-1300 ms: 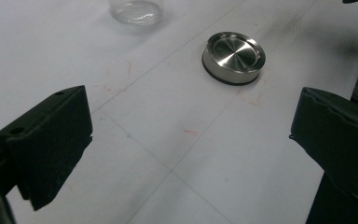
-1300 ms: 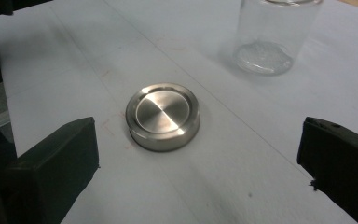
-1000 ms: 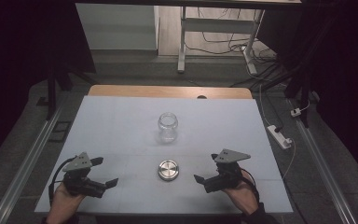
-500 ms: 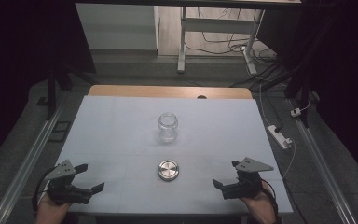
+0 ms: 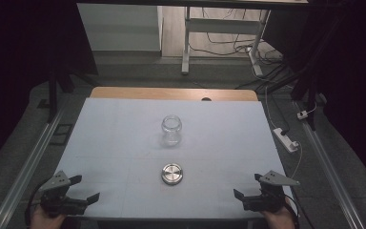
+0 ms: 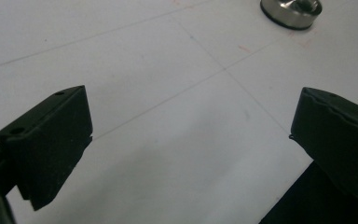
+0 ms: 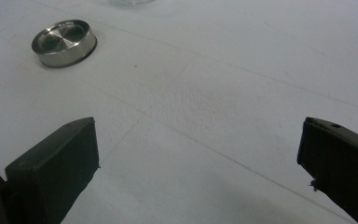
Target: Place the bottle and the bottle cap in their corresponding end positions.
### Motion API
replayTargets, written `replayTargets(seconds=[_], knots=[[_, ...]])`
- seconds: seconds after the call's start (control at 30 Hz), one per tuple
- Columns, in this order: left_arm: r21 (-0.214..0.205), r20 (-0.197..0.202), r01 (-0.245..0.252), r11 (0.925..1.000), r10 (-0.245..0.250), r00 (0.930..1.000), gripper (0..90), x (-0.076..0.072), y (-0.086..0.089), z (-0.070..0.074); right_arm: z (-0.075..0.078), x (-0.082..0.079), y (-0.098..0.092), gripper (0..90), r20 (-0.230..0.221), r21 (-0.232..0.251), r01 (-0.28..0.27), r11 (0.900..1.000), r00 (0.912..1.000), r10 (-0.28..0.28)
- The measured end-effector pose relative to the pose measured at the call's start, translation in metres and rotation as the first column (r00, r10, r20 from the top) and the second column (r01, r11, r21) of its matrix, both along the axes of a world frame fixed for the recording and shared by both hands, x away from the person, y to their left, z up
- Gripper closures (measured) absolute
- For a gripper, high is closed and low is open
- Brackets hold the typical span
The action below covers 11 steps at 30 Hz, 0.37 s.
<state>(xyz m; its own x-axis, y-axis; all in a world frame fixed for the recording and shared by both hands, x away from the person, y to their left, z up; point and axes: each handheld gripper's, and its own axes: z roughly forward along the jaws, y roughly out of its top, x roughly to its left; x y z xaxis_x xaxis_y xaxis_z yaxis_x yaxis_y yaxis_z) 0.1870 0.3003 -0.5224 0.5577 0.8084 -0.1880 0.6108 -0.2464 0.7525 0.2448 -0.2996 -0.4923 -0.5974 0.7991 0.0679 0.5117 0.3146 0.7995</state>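
Observation:
A small clear glass jar [image 5: 171, 129] stands upright and uncapped near the middle of the white table [image 5: 124, 138]. In front of it lies a round metal lid [image 5: 172, 173], also seen as the lid [image 6: 291, 10] in the left gripper view and the lid [image 7: 64, 42] in the right gripper view. My left gripper [image 5: 85, 188] sits at the front left corner, open and empty. My right gripper [image 5: 248, 185] rests at the front right edge, open with nothing between its jaws. Both stand well apart from the lid and jar.
A white power strip [image 5: 286, 139] with a cable lies off the table's right side. A wooden strip [image 5: 171, 93] runs along the far edge. Metal rails [image 5: 26, 167] flank the table. The front table edge is just below both grippers.
Both grippers have drawn back toward the front edge and outward to the corners, away from the lid. Jar and lid have not moved.

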Motion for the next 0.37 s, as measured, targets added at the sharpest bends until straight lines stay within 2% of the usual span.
replayTargets(seconds=[0.27, 0.37], knots=[[0.044, -0.01, -0.039, 0.9983, 0.039, 0.9992, 0.0, -0.0086, 0.0016, 0.0, -0.0022, -0.0048, -0.0028, 0.0, -0.029, -0.03, 0.02, 0.9993, 0.9994, -0.021], [0.036, -0.025, -0.041, 0.9985, 0.042, 0.9988, 0.0, -0.0071, 0.0021, -0.0004, -0.0029, -0.0039, -0.0033, 0.0, -0.039, -0.034, 0.028, 0.999, 0.9988, -0.03]])
